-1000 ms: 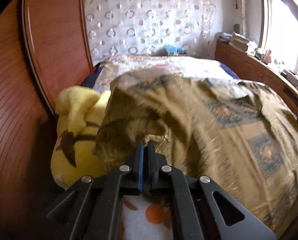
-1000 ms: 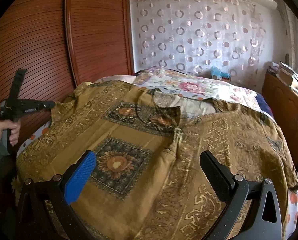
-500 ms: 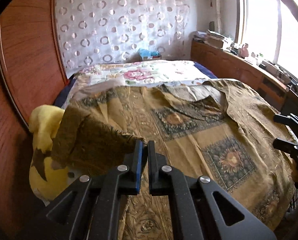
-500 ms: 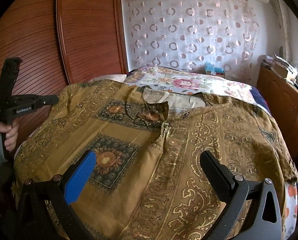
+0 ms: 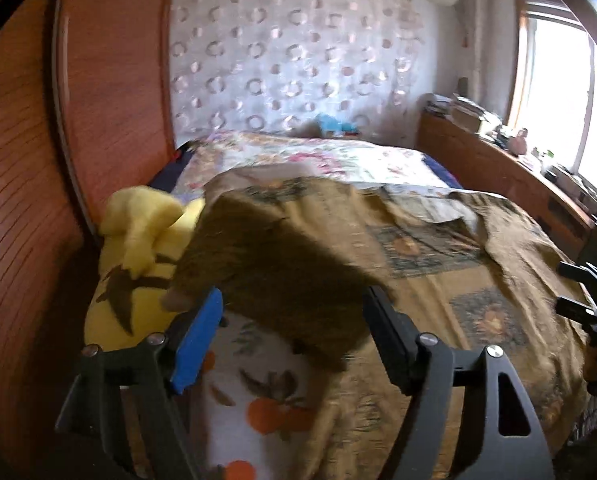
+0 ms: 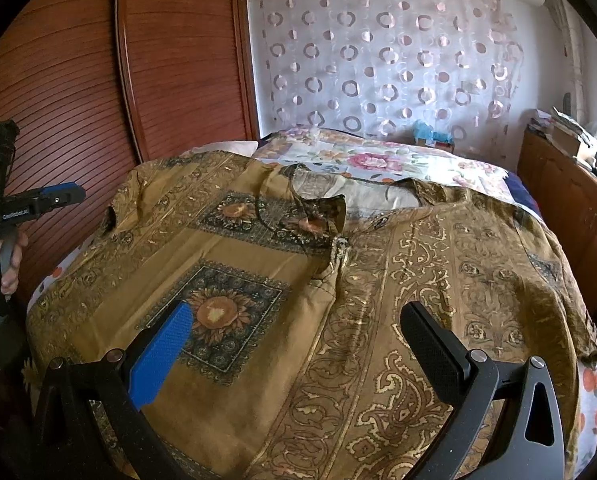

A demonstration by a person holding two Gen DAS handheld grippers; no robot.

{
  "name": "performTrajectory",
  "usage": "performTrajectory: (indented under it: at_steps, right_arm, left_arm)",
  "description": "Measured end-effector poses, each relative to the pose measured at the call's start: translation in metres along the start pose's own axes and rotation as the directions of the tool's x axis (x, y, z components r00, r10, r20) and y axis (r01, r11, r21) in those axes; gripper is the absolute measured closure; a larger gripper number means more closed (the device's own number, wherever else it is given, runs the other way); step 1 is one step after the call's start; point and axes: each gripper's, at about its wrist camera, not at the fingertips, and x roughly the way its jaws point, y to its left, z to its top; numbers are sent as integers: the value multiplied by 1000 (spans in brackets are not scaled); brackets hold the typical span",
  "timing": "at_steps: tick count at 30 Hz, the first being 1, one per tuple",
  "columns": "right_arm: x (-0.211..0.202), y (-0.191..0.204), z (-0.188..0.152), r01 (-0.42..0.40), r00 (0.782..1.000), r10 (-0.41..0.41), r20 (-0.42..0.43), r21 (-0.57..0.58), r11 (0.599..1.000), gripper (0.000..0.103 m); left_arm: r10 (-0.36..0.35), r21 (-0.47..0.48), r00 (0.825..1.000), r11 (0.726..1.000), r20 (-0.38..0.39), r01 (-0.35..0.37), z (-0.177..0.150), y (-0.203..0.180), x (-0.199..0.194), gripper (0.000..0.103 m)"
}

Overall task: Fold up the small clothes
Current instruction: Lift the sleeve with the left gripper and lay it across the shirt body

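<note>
Shirt: brown patterned shirt (image 6: 298, 280) spread flat over the bed (image 6: 398, 164), collar toward the far end; one blurred corner hangs between the left tongs' fingers in the left wrist view.
Left tongs: left gripper (image 5: 294, 320) has just been opening; jaws stand spread, the corner of cloth between them, pads not pressing it.
Right tongs: right gripper (image 6: 298, 340) spread wide above the shirt's near hem, nothing pinched.
Hand: hand (image 6: 6, 256) grips the left tool's handle at the bed's left edge.
Toy: yellow plush toy (image 5: 138, 248) beside the wooden wardrobe (image 5: 38, 200).
</note>
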Motion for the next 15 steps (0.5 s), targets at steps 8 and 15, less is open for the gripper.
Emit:
performTrajectory:
  at_steps: [8,15]
  right_arm:
    - [6,4,13,-21,1000,21,5,-38,999,0]
    - [15,22,26,-76,997,78,16,-75,994,0]
  left_arm:
    - [62,-15,993,998,-102,-64,2,25,54,29]
    - [37,-58,980,997,-195,-49,7,39,81,29]
